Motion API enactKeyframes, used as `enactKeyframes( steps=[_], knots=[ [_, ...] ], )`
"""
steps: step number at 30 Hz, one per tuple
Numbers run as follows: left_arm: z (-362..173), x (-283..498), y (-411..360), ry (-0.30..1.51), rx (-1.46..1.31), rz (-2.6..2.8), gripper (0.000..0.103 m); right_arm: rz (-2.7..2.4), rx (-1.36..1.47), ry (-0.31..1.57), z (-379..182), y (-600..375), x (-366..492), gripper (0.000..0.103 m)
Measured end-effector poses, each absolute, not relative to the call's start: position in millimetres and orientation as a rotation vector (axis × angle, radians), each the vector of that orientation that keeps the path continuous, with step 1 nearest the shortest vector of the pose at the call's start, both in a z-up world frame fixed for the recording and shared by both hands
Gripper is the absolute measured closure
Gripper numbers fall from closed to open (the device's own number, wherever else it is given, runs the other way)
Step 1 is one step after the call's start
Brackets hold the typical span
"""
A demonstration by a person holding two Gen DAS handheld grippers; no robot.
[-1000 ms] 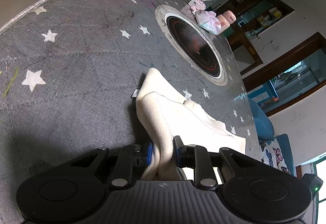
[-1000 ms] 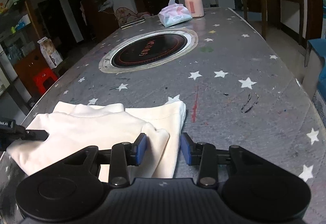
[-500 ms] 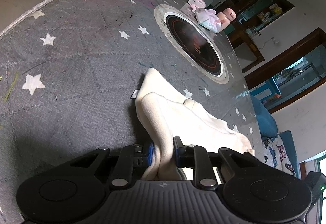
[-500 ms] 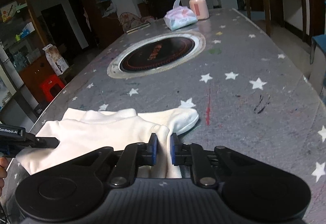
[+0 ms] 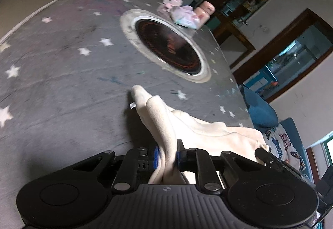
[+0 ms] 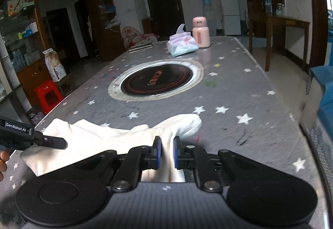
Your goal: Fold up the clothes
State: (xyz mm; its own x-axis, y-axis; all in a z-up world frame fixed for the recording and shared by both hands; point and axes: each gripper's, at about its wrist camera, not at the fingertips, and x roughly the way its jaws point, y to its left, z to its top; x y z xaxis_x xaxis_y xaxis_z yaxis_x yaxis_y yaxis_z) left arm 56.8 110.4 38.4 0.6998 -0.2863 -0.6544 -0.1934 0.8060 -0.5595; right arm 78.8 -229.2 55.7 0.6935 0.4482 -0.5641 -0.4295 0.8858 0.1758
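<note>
Left gripper (image 5: pixel 166 153) still clamped on cream garment (image 5: pixel 199 127), now lifted, cloth pulled up off grey starred table (image 5: pixel 62 83) in a ridge. Right gripper (image 6: pixel 165 153), apart a second ago, now pinched on garment's other edge, cloth bunched near table edge, short of round hob (image 6: pixel 156 81).

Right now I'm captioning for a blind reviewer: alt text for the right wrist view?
The right hand-held gripper pinches a cream garment on a star-patterned table; the left hand-held gripper holds its far end.
</note>
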Motion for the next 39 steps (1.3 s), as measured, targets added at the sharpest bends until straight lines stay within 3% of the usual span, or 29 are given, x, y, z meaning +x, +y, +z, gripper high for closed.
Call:
enactKeyframes(
  steps=[18,39],
  knots=[
    [59,129,34,0.822,-0.567,-0.148,0.086,0.323,-0.005,0.56,84,-290,107,0.093],
    [45,164,-10,0.858,-0.498,-0.163,0.088,0.215,-0.01,0.604,62,-334,142,0.093]
  ],
)
